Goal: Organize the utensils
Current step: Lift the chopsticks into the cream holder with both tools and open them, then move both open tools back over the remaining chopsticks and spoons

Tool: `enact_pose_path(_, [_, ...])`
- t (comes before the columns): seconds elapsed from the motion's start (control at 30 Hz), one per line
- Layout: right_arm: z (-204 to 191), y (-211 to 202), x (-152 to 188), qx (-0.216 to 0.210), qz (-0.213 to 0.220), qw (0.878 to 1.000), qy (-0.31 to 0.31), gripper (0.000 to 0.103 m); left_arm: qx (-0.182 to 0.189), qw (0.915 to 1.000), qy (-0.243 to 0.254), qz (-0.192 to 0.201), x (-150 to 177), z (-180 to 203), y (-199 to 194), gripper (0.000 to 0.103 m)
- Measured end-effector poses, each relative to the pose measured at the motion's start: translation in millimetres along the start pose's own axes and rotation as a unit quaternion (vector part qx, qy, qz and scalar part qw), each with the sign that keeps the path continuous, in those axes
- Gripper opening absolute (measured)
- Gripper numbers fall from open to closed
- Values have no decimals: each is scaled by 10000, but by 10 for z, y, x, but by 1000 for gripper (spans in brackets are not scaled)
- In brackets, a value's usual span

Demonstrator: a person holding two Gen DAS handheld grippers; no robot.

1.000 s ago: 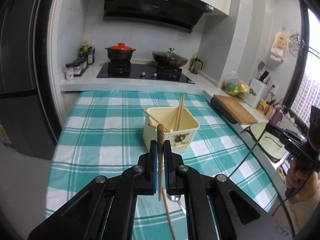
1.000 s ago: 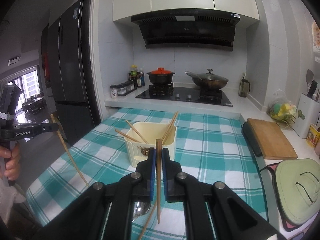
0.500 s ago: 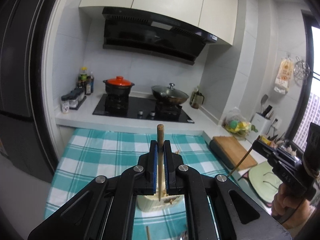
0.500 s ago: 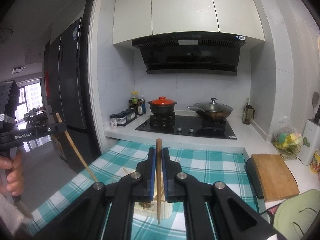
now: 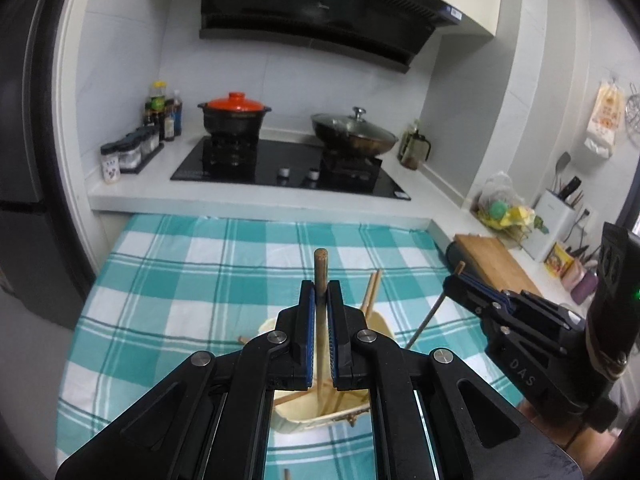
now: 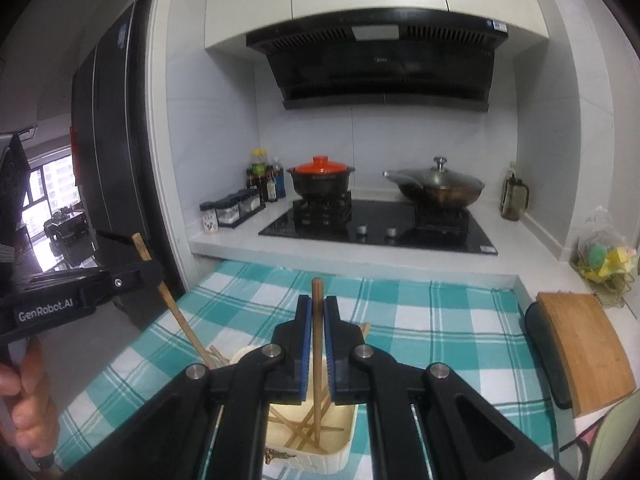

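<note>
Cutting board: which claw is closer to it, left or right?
Right. The right claw is over the box on the cutting board's side; the left claw is across it, toward the fridge.

Around the cream bin the checked tablecloth lies bare on every side; leaning chopsticks crowd its mouth; beyond it the counter edge bars passage.

cream square bin on checked cloth, holding several loose chopsticks | one wooden chopstick upright, tip down in bin | second chopstick upright, tip inside bin
</note>
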State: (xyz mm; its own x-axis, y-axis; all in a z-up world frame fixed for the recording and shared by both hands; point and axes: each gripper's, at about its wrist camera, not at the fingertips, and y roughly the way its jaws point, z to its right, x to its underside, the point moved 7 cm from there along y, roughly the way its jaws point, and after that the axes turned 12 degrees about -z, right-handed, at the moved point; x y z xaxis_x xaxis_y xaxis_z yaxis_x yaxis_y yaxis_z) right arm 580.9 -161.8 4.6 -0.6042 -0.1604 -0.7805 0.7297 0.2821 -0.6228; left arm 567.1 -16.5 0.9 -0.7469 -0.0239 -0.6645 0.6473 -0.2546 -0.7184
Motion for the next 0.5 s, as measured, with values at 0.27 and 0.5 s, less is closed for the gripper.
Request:
enact_pose_path(0.27, [141,474,183,-225,-783,9956,472,8,-29,9985,-36,-554,120,-14,324,11])
enact_pose_path(0.5, [65,-50,-47,-195,-297,9982,486,41,-86,9999,60,-74,103,-146,-515,73])
